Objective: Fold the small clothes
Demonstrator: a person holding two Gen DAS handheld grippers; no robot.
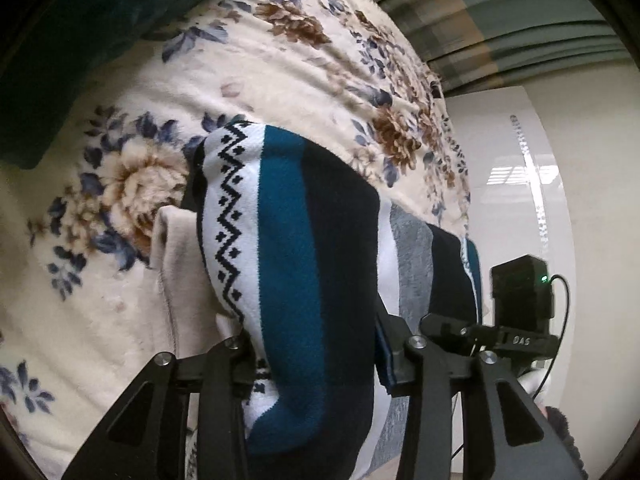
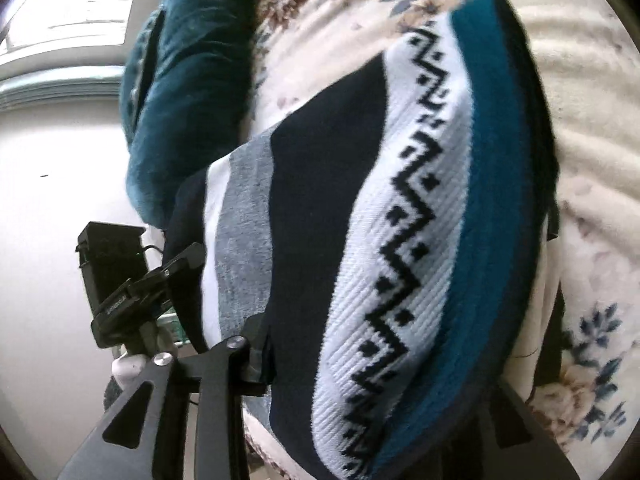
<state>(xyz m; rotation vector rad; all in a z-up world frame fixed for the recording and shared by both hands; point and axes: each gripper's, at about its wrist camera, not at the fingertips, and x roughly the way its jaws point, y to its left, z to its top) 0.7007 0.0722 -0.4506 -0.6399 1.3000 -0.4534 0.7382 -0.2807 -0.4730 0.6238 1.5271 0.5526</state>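
A striped knit sweater (image 1: pixel 304 240) in navy, teal, white and grey with a black zigzag band hangs in a fold over the floral blanket (image 1: pixel 120 184). My left gripper (image 1: pixel 316 344) is shut on its near edge, the cloth bunched between the fingers. In the right wrist view the same sweater (image 2: pixel 400 220) fills the frame. My right gripper (image 2: pixel 380 364) is shut on it; only the left finger (image 2: pixel 248 352) shows, the other is hidden under the cloth. The other gripper shows at the right of the left view (image 1: pixel 516 320) and at the left of the right view (image 2: pixel 132 296).
A cream cloth (image 1: pixel 176 264) lies on the blanket beside the sweater. A teal velvet cushion (image 2: pixel 188 92) lies at the bed's far end. The bed edge drops to a glossy white floor (image 1: pixel 560 208). Striped curtains (image 1: pixel 500 20) hang beyond.
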